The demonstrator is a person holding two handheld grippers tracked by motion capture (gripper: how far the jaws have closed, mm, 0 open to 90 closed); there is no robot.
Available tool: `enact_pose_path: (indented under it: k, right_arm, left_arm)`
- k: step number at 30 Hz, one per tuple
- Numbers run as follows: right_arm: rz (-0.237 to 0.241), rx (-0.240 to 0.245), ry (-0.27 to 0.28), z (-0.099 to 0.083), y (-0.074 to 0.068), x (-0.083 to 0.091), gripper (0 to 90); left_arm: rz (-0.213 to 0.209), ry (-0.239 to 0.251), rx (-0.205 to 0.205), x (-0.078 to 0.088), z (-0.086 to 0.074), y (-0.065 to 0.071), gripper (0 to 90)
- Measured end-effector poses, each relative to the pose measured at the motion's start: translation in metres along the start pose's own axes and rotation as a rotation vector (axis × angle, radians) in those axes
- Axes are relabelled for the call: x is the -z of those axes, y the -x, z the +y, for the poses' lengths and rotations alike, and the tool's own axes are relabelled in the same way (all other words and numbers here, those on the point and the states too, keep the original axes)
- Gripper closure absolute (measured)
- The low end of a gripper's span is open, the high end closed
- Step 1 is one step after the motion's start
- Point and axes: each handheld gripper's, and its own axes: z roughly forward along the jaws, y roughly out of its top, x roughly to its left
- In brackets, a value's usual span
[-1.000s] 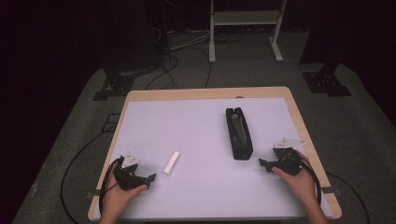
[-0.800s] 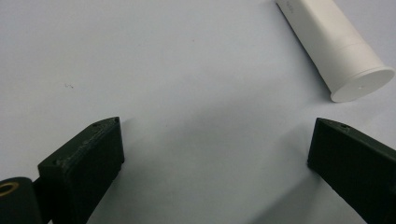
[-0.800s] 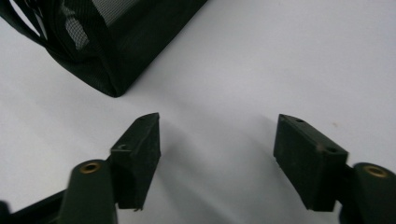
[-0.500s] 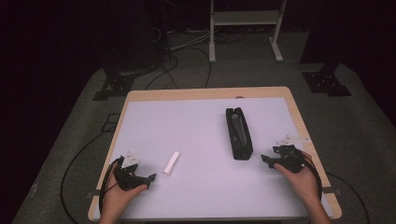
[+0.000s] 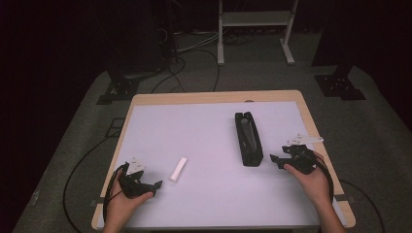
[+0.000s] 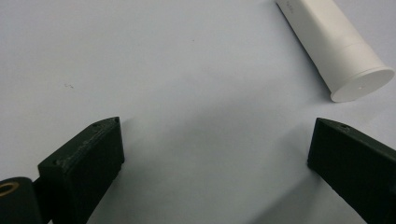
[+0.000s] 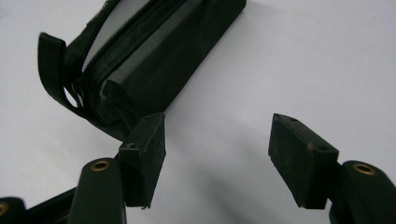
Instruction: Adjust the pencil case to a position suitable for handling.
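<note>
Right gripper [image 5: 276, 159]: jaws partly apart with nothing between them, having just been closing from a wider setting. In the right gripper view the black zip pouch [image 7: 154, 56] lies just ahead and to the left of the left-hand jaw, near it but not pressed by either pad; bare table [image 7: 303, 60] shows through the gap.

Left gripper [image 5: 154, 185]: jaws wide apart, empty. In the left gripper view the white tube [image 6: 338, 51] lies ahead and to the right of the right-hand jaw, cap end nearest, apart from both pads.

Progress, as a judgement: the work appears to be at its very start. Both items rest on the table, neither is gripped, and the pouch's zip looks open along its top with a pale lining visible. A likely aim is placing the tube in the pouch; if so, grasping the tube, steadying the pouch and inserting all remain.

Markings: faint grey print runs along the tube body, too small to read. No brand or label can be made out on the pouch or grippers.
</note>
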Motion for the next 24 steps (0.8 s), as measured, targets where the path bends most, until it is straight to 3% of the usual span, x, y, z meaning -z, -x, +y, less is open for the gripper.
enact_pose_path:
  k: [24]
  right_arm:
    - [0.025, 0.007, 0.047, 0.04, -0.004, -0.002, 40.6]
  left_arm:
    - [0.0, 0.0, 0.001, 0.0, 0.0, 0.0, 2.6]
